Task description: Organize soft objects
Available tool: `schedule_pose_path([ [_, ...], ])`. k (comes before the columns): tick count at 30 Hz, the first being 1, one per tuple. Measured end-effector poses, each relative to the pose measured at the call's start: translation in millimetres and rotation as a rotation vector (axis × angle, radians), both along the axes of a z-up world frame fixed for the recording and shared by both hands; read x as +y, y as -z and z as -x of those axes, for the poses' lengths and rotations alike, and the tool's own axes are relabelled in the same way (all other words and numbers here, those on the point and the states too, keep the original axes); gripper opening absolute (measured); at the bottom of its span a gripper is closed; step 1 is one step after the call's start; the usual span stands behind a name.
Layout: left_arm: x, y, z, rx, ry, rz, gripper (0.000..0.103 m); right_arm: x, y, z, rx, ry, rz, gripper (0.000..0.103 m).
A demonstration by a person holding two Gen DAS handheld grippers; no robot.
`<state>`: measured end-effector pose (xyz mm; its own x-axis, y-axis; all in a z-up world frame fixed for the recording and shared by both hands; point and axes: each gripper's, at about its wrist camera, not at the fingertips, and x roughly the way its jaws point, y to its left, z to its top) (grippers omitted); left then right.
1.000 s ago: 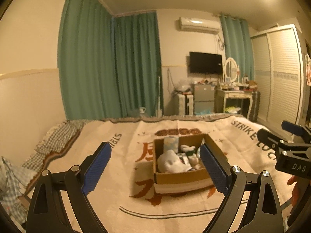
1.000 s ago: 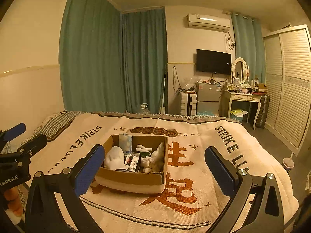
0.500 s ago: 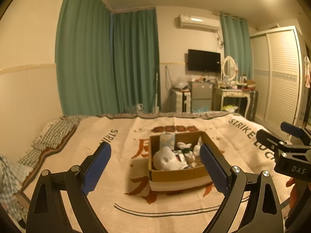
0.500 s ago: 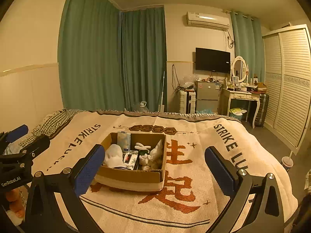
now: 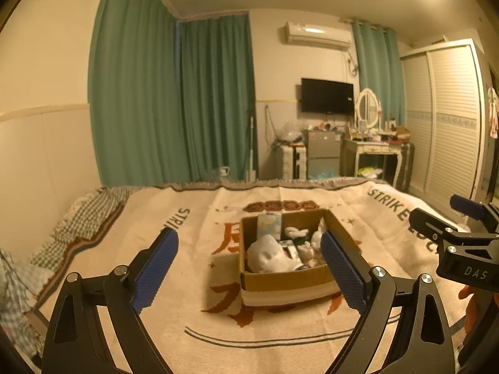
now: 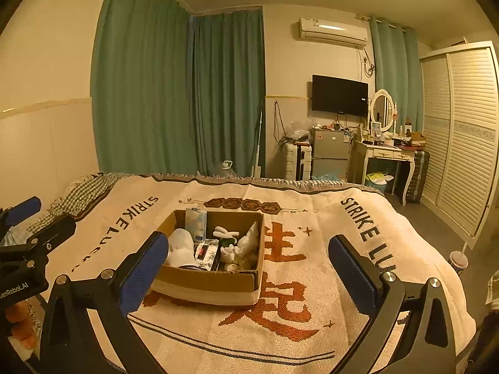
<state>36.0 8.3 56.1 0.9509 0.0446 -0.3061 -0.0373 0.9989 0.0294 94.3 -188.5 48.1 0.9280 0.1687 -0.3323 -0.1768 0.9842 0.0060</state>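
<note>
A brown cardboard box (image 5: 290, 278) (image 6: 205, 282) sits on the cream blanket (image 5: 199, 227) (image 6: 312, 265) in the middle of the bed. It holds a white soft item (image 5: 265, 253) (image 6: 181, 249), a small white plush (image 5: 294, 232) (image 6: 225, 233), a light blue packet (image 5: 269, 225) (image 6: 196, 219) and other small things. My left gripper (image 5: 249, 268) is open and empty, short of the box. My right gripper (image 6: 249, 271) is open and empty, also short of the box. Each gripper shows at the edge of the other's view.
A checked sheet (image 5: 90, 218) lies at the bed's left side. Green curtains (image 6: 174, 93), a TV (image 6: 340, 95), a small fridge (image 6: 330, 152), a dressing table (image 6: 386, 152) and a louvred wardrobe (image 6: 464, 137) stand beyond the bed. A cup (image 6: 457, 261) stands on the floor at right.
Both views have tilted slightly upward and the box sits a little lower and nearer in them. Both grippers stay open and nothing has been taken hold of.
</note>
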Motion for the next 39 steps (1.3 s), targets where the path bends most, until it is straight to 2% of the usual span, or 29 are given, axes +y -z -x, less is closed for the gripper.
schedule_pose_path([
  [39, 2.3, 1.1, -0.3, 0.008, 0.004, -0.003, 0.094, 5.0, 6.9, -2.3, 0.013, -0.008, -0.003, 0.103],
])
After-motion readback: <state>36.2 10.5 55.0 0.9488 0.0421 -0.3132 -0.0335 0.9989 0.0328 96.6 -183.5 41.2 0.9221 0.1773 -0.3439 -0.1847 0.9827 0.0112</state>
